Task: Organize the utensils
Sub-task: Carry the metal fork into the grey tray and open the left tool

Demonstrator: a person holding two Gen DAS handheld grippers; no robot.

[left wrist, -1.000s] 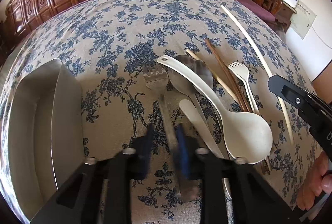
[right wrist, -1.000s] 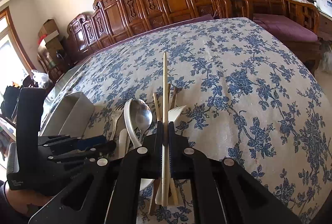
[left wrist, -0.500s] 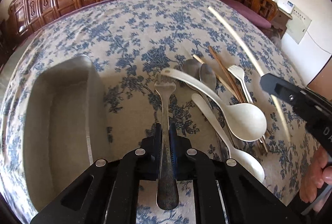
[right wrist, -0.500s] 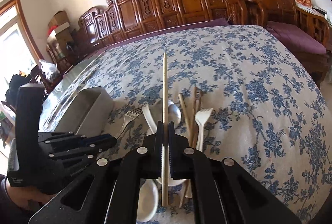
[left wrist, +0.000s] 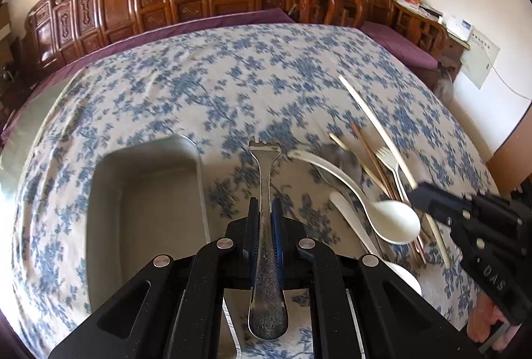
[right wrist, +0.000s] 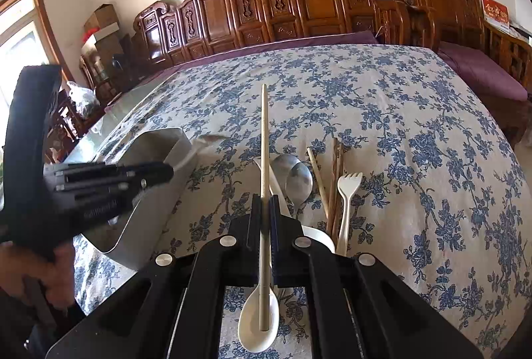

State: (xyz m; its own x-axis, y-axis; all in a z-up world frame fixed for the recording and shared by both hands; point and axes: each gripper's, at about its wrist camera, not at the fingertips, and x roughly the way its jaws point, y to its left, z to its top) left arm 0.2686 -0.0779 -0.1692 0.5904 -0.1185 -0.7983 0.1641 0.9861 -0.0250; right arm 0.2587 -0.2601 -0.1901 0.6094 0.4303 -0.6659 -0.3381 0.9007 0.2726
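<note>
Spoons [right wrist: 298,181], chopsticks [right wrist: 335,182] beside tray [left wrist: 146,212]

Two forks [left wrist: 265,172], four spoons [left wrist: 392,222], one tray [left wrist: 109,192]

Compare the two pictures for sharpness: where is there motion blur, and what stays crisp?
Left wrist view: tablecloth and spoons smeared, held fork crisp. Right wrist view: mostly sharp, only the left gripper blurred; held chopstick crisp.

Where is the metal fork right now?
The metal fork is clamped by its handle in the left claw, held above the flowered cloth, between the steel tray and the white spoons.
</note>
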